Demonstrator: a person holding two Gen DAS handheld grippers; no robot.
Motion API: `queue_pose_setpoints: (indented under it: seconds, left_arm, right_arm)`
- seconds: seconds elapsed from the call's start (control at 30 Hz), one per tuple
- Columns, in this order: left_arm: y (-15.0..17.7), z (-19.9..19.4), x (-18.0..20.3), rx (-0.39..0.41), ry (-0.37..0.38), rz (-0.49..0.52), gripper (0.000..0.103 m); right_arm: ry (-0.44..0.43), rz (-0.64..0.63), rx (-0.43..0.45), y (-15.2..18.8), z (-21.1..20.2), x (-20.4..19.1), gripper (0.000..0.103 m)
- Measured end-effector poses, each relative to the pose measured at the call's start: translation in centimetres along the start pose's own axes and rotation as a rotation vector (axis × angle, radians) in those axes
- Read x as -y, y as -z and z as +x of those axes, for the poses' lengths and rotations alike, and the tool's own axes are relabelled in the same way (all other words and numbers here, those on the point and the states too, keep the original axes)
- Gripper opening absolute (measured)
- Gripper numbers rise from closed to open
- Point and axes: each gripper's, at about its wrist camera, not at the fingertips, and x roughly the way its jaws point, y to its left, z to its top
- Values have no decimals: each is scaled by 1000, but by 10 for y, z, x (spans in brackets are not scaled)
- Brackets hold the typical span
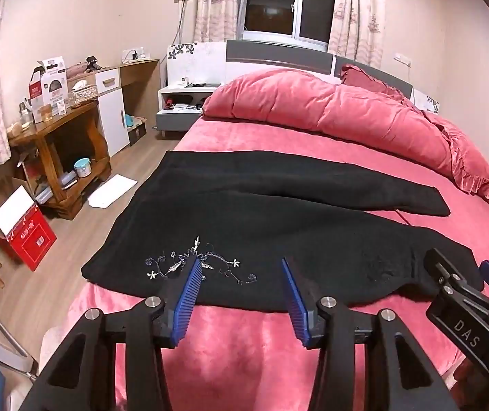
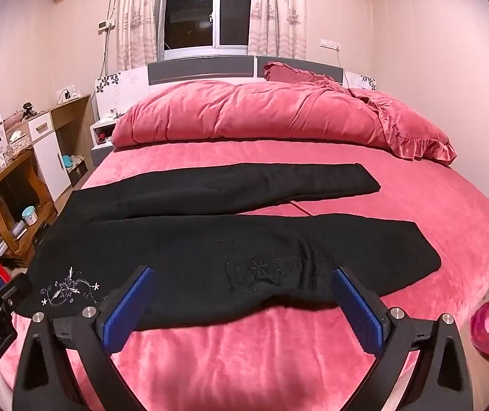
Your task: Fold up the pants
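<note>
Left wrist view: the black pants (image 1: 244, 212) lie flat across the pink bed (image 1: 244, 342), waistband toward 9 o'clock, both legs running toward 3 o'clock, the far leg splayed slightly apart from the near one. A white embroidered motif (image 1: 198, 265) sits on the near hip. The left claw (image 1: 239, 265) hangs over the pants' near edge at 6 o'clock, its blue pads (image 1: 186, 303) spread apart with nothing between them. The right claw (image 1: 463, 275) enters at 4 o'clock, near the same edge.

Right wrist view: the pants (image 2: 230, 246) fill the middle, the motif (image 2: 69, 289) at 8 o'clock. The right claw (image 2: 242, 275) stands wide open at 6 o'clock, pads (image 2: 359, 311) flanking the near leg's edge without pinching it. The left claw's body shows at 8 o'clock. A rumpled pink duvet (image 2: 261, 113) lies at 12 o'clock.
</note>
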Motion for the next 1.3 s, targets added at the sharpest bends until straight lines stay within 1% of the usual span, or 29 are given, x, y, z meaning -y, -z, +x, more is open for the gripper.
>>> queue_pose_setpoints:
  seconds: [0.27,0.63,1.3]
  left_arm:
    - [1,1,4,-16,14,11,48]
    - [2,5,4,-35,10,13,48]
    - [3,8,5,-47,3,20,48]
  right_arm:
    - [1,6,-21,1,3,0,103]
    - [0,0,-34,1,4,-1,103]
    - [-6,-3,-51,2,9,-1,103]
